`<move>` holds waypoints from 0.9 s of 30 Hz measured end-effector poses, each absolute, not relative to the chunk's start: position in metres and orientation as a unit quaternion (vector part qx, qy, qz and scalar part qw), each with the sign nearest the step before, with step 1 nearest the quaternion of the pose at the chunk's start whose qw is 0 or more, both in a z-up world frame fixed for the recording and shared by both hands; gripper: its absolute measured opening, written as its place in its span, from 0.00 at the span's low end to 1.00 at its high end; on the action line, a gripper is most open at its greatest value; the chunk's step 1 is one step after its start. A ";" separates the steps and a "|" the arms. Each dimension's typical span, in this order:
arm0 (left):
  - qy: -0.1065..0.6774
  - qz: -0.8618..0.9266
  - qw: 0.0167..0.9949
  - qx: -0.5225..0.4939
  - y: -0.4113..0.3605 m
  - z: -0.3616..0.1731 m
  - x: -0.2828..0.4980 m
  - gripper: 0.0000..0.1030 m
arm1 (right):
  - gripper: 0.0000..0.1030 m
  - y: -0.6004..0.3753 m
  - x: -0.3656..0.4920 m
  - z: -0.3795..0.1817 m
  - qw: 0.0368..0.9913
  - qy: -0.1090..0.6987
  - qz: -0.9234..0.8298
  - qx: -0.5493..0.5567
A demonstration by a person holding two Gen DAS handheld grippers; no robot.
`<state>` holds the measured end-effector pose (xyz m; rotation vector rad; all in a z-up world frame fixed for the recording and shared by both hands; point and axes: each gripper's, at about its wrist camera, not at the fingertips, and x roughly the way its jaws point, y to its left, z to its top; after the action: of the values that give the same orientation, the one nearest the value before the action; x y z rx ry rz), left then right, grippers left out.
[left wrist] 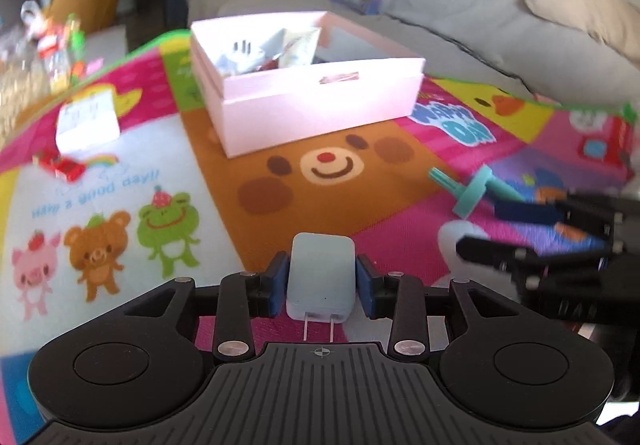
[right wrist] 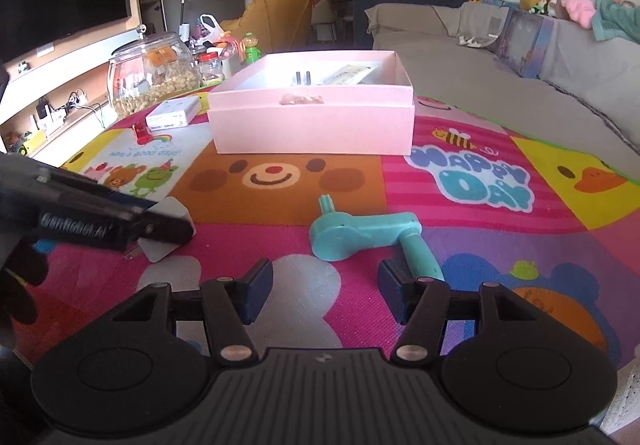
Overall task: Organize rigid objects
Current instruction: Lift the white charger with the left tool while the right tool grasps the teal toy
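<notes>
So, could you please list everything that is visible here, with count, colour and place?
charger plug: one, pale blue-white, held between the left fingers, prongs toward the camera
crank handle: one, teal, on the mat before the right gripper
box: one, pink, open, mid-mat, small items inside
small box: one, white, left of the pink one
small toy: one, red, beside the white box
jar: one, clear, beyond the mat's left edge
play mat: one, multicoloured, underneath
sofa: one, grey, behind
left gripper: black, closed on the plug
right gripper: black, open
</notes>
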<state>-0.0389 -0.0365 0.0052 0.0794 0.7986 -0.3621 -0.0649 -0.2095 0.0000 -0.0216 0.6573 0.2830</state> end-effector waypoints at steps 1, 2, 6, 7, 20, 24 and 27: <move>0.383 -0.176 0.906 0.044 -0.038 0.004 -0.040 0.38 | 0.57 -0.209 -0.066 0.001 0.939 0.316 0.137 -0.013; 0.380 -0.175 0.907 0.046 -0.038 0.004 -0.040 0.37 | 0.57 -0.209 -0.068 0.004 0.943 0.304 0.132 -0.020; 0.365 -0.182 0.911 0.069 -0.044 0.002 -0.044 0.36 | 0.67 -0.202 -0.073 0.011 0.956 0.261 0.107 -0.083; 0.359 -0.184 0.912 0.080 -0.046 0.002 -0.047 0.36 | 0.71 -0.201 -0.071 0.011 0.957 0.256 0.101 -0.095; 0.378 -0.215 0.899 0.057 -0.037 0.006 -0.052 0.36 | 0.69 -0.219 -0.028 0.011 0.936 0.330 0.124 -0.010; 0.383 -0.221 0.897 0.025 -0.032 0.012 -0.048 0.36 | 0.68 -0.215 -0.033 0.026 0.941 0.315 0.127 -0.017; 0.368 -0.231 0.901 -0.006 -0.024 0.031 -0.035 0.36 | 0.68 -0.215 -0.031 0.048 0.948 0.289 0.135 -0.007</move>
<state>-0.0347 -0.0243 0.0306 -0.0115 0.7615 -0.4770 -0.0308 -0.2150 0.0485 -0.0146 0.5874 0.2741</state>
